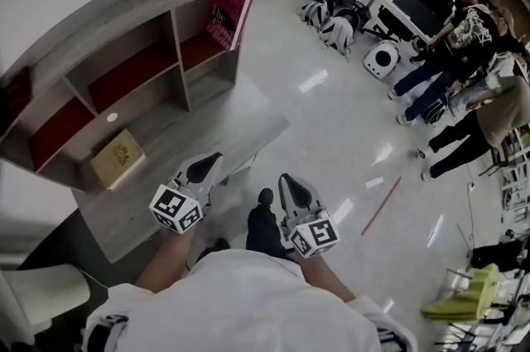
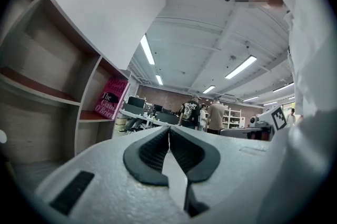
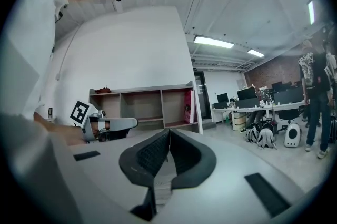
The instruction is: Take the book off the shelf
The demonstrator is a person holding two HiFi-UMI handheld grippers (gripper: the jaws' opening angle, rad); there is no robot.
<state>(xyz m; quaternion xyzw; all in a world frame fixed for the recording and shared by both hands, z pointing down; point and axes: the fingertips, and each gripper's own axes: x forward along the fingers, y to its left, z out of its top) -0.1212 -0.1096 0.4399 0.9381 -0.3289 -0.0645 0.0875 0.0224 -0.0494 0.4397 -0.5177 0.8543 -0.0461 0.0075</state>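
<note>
Step in hand: pre-reach, the grab has not begun. Both grippers hang low in front of the person's torso, well apart from the shelf (image 1: 124, 11).

Left gripper (image 1: 204, 168): fingers (image 2: 151, 152) pressed together, nothing between them. Right gripper (image 1: 293, 190): the same, fingers together and empty.

Task thing: the pink book (image 1: 230, 17) stands upright with a slight lean in the far-right upper compartment of the shelf, against the right side wall, untouched. The shelf sits on a grey surface (image 1: 207, 135).

Next move, as I judge it:
- Pick one gripper; the right looks the likelier, since the book is at the shelf's right end.
- Spread its fingers wide enough for the book's thickness.
- Lift and carry it forward to that compartment, then line the fingers up over the book's exposed edge.
- Close on the book and draw it straight out, clear of the side wall and the divider.

Counts:
- Grippers: 2
- Pink book on the shelf: 1
- Tan flat item (image 1: 117, 158), a book or a box, I cannot tell which, lying on the surface in front of the shelf: 1
- Shelf unit: 1, with several compartments, the others looking bare
- People (image 1: 464, 52) standing in the background, near the desks: a small group, exact number unclear
</note>
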